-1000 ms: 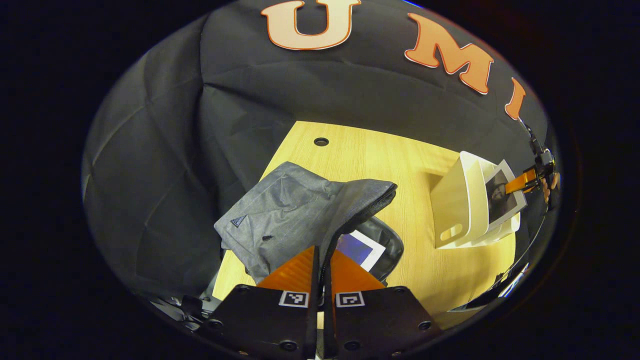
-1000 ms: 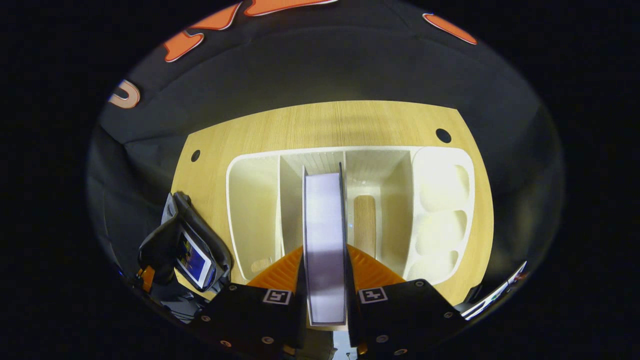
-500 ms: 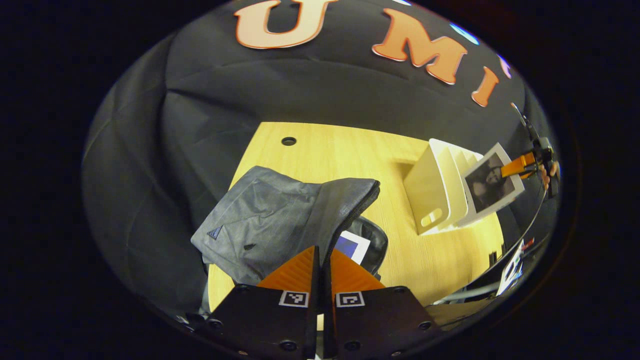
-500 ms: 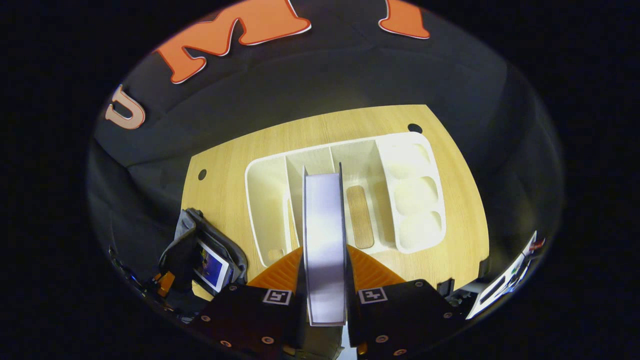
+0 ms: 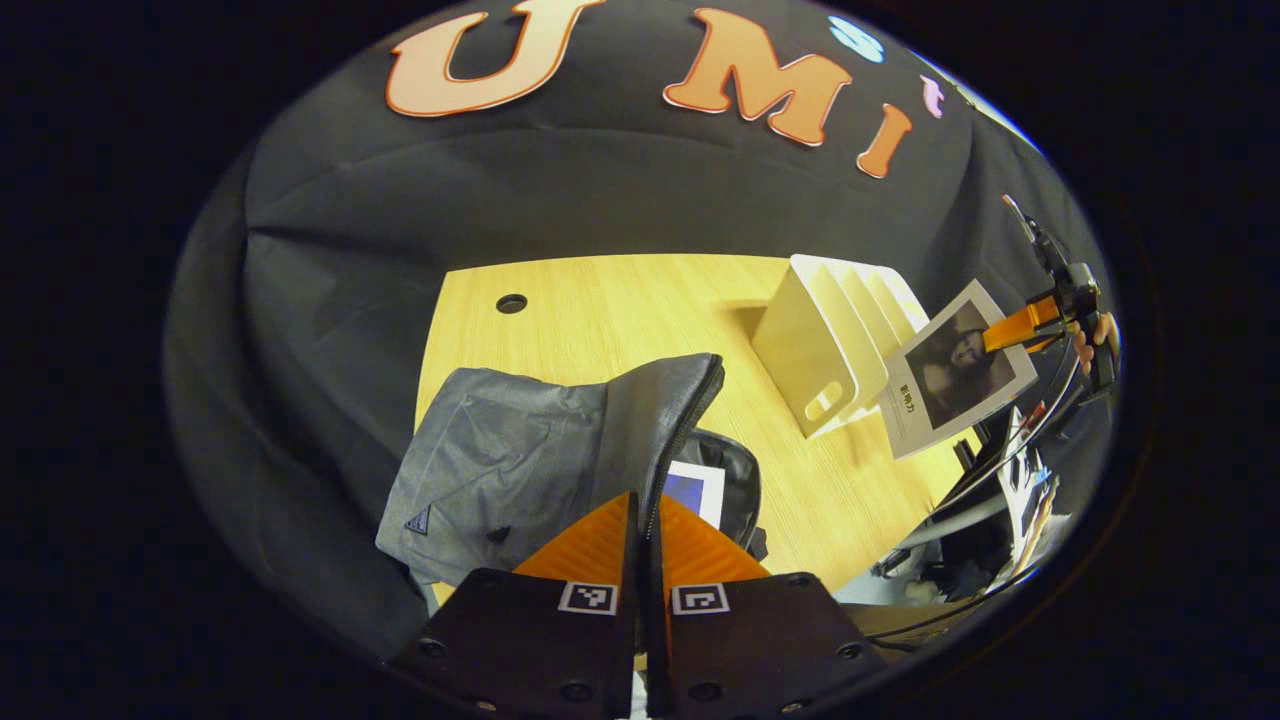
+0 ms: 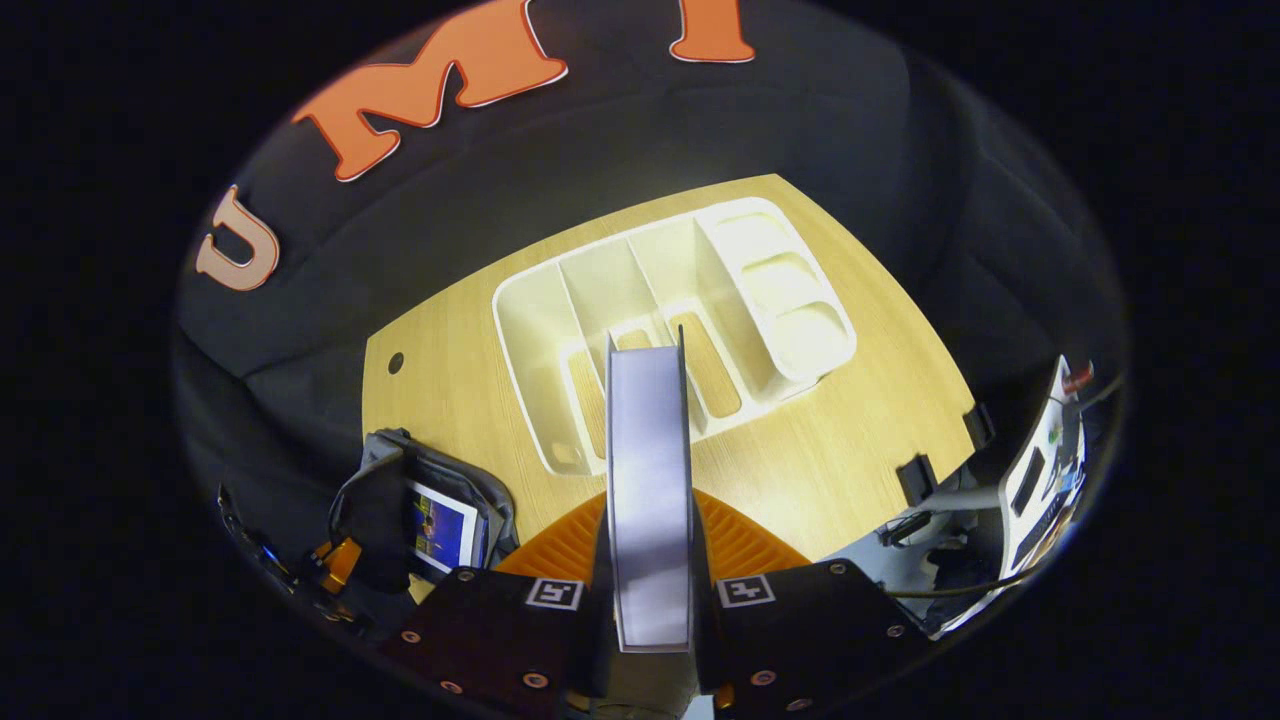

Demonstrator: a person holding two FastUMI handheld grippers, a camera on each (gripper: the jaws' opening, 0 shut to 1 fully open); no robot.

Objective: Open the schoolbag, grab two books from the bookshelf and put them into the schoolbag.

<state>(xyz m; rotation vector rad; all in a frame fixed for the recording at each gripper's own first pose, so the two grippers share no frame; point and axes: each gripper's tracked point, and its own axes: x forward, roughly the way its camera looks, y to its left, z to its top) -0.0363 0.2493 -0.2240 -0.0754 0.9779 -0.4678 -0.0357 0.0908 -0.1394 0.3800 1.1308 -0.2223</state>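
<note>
Left gripper, at 6 o'clock in the left gripper view, is clenched on the grey schoolbag's raised flap. First book lies inside the bag. Right gripper grasps the second book, lifted clear of the white bookshelf on the wooden table, the bag at 8 o'clock.

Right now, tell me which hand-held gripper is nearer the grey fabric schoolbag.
Left. The left hand-held gripper pinches the grey fabric schoolbag at its opening edge; the right hand-held gripper holds a book up beside the white bookshelf.
</note>
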